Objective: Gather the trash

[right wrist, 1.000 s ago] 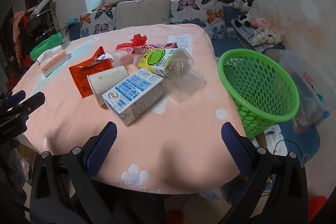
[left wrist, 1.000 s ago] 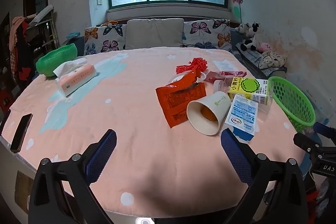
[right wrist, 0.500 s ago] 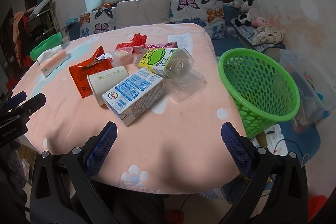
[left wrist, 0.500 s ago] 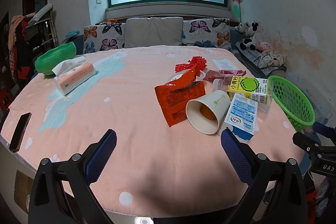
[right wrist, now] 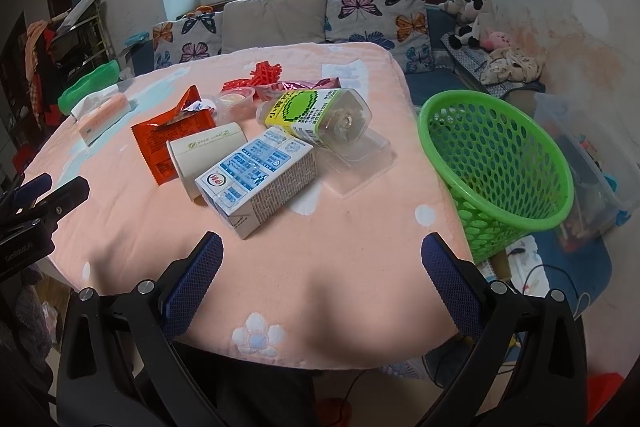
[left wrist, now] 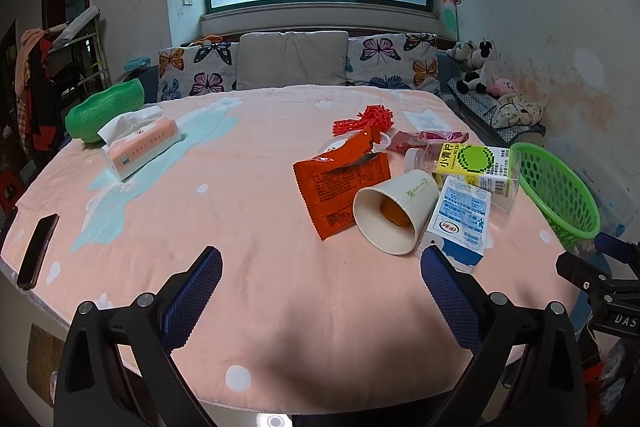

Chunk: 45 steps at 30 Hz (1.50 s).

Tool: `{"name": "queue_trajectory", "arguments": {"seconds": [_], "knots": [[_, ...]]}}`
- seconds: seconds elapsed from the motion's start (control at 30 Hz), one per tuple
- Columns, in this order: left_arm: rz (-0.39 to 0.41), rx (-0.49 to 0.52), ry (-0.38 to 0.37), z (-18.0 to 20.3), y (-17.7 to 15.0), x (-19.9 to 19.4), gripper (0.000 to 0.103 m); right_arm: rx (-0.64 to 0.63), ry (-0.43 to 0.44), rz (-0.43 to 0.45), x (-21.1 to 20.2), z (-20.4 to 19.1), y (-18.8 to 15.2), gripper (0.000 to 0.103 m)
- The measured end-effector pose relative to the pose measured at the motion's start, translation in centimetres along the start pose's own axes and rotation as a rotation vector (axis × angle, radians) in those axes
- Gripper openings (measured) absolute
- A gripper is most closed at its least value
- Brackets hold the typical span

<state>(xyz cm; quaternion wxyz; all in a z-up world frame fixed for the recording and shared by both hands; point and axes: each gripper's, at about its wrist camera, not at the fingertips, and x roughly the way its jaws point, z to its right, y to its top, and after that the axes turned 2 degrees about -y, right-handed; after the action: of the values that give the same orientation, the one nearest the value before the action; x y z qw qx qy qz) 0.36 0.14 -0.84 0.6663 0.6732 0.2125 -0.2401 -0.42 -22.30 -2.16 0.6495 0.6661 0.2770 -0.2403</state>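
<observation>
Our right gripper [right wrist: 322, 267] hangs with its jaws spread wide above the near edge of a pink-clothed table [right wrist: 360, 291]. Just ahead we see a milk carton [right wrist: 256, 179] lying against a tipped paper cup [right wrist: 206, 153], an orange wrapper [right wrist: 172, 139] and a clear bottle [right wrist: 316, 115]. A green mesh basket [right wrist: 496, 163] stands beside the table's right edge.

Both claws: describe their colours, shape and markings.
The left claw and right claw look alike: matte black angular plastic arms with silver screws, ending in two blue pads textured with a fine diamond grid. Seen from outside, the right claw's body bears white lettering reading "DAS". No cables or sleeves show.
</observation>
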Motion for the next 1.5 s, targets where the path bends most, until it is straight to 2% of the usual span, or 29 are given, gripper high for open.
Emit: {"name": "queue_trajectory", "arguments": {"seconds": [1.5], "knots": [[-0.018, -0.008, 0.004, -0.5, 0.4, 1.1, 0.096, -0.002, 0.004, -0.024, 1.1, 0.1, 0.4, 0.099]]}}
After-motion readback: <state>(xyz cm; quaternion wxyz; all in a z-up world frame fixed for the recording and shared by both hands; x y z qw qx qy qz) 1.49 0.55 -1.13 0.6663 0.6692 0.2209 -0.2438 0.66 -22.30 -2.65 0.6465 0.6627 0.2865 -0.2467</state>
